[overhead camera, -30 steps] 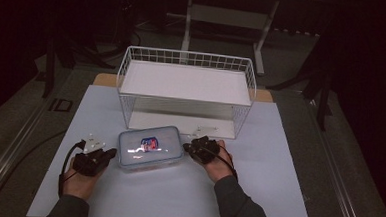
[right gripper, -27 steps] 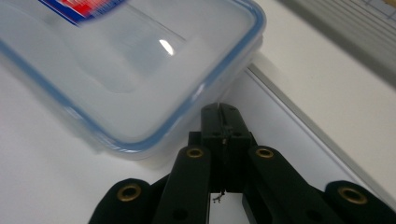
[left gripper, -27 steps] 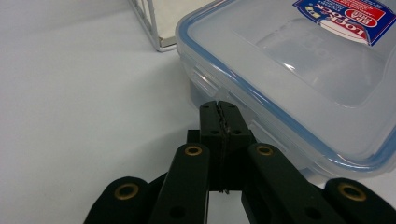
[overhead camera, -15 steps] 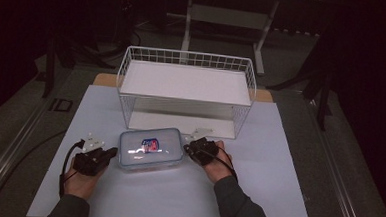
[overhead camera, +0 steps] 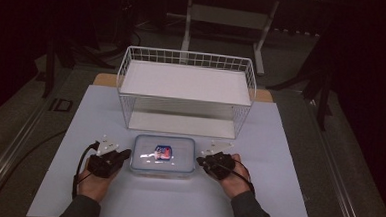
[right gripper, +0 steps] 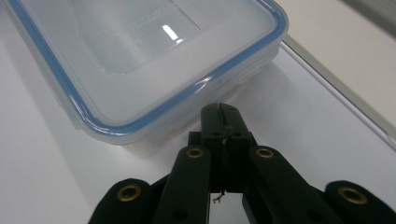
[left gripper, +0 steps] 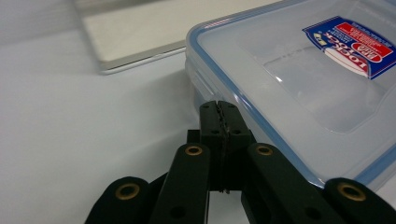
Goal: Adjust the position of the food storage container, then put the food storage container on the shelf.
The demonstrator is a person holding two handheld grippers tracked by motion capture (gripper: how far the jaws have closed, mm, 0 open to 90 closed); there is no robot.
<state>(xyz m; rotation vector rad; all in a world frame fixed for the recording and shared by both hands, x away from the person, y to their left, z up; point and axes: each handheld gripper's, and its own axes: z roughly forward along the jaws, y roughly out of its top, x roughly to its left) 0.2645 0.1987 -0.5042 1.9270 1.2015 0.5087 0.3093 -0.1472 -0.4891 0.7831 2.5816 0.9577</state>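
A clear plastic food container point(overhead camera: 163, 156) with a blue-sealed lid and a red and blue label lies flat on the white table, just in front of the wire basket. My left gripper point(overhead camera: 126, 154) sits at its left end, jaws pressed together with nothing between them, tips at the container's side point(left gripper: 233, 79). My right gripper point(overhead camera: 199, 161) mirrors it at the right end, also shut and empty, its tips point(right gripper: 220, 111) against the lower wall of the container point(right gripper: 154, 70). A hand holds each gripper from below.
A white wire basket point(overhead camera: 186, 95) with a flat white shelf on top stands behind the container, its front edge close to the container's far side. The white table mat point(overhead camera: 288, 158) ends at grey floor rails on both sides. Dark furniture legs stand beyond.
The container and both grippers have slid slightly toward me, away from the basket; both grippers stay shut at its ends.
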